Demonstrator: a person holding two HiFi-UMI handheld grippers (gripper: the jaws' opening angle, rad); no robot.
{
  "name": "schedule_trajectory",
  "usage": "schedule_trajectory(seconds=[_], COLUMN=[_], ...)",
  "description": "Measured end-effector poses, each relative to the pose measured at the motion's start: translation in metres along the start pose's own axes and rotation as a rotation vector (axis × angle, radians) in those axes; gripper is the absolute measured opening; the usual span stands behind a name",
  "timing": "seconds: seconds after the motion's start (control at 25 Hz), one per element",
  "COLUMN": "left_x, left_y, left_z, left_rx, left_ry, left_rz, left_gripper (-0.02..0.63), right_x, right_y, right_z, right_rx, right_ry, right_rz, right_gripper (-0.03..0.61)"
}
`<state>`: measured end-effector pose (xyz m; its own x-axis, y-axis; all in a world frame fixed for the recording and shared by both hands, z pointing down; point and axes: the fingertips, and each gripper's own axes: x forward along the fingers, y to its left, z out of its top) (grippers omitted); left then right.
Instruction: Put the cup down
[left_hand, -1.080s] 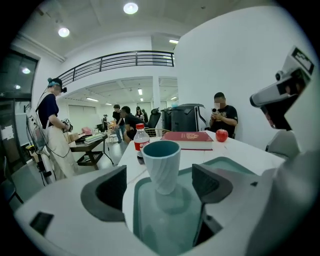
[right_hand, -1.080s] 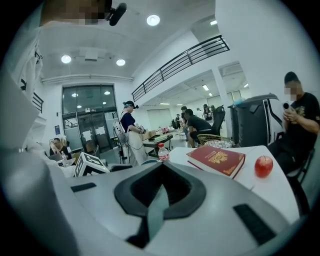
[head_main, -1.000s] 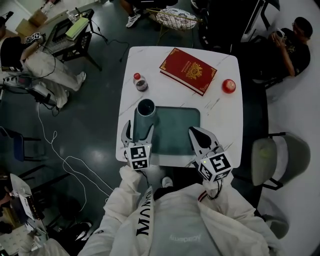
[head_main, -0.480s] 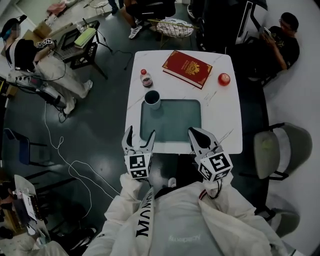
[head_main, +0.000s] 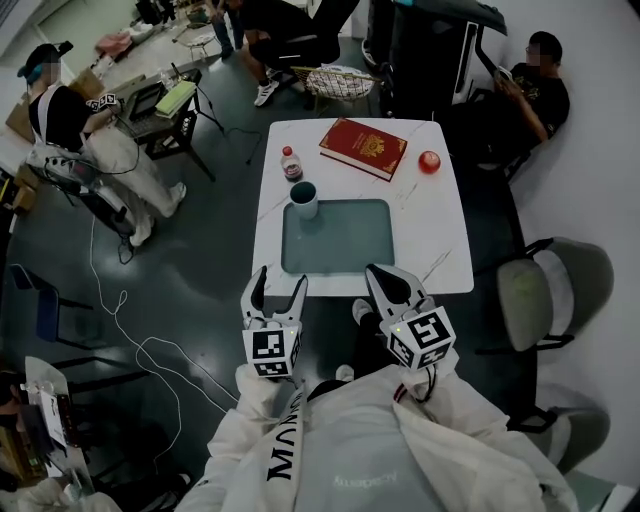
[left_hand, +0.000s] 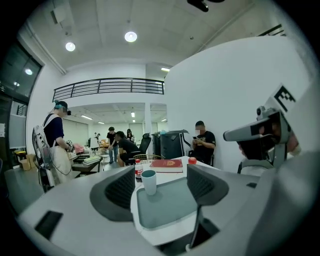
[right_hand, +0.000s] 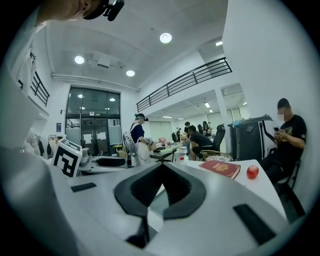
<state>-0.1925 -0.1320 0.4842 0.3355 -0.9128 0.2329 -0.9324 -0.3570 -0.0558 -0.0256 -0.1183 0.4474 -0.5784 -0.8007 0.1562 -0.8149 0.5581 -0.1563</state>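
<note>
Head view shows the cup (head_main: 303, 199) standing up on the far left corner of the mat (head_main: 345, 245) on the table (head_main: 445, 230). Both tongs are near the person, off the table. The left tongs (head_main: 279, 282) are wide, have just closed a little, and hold nothing. The right tongs (head_main: 378, 276) are pinched together, empty

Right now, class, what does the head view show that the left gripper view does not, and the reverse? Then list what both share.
Only the head view: the wearer's white jacket and the white cable on the dark floor. Only the left gripper view: the ceiling lights and the balcony railing. Both: the white table, the cup upright at the far left corner of the teal mat, the red book, the red apple and the small bottle.
</note>
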Motion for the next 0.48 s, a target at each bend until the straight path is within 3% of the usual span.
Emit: schedule_trajectory(seconds=[0.48], left_x=[-0.063], left_y=[-0.036], left_z=[0.017], left_rx=[0.000], left_ry=[-0.067], left_rz=[-0.019], left_gripper=[0.207], right_x=[-0.047], right_y=[0.042], right_z=[0.011], right_rx=[0.027], right_ry=[-0.022], right_rz=[0.022], right_gripper=[0.005])
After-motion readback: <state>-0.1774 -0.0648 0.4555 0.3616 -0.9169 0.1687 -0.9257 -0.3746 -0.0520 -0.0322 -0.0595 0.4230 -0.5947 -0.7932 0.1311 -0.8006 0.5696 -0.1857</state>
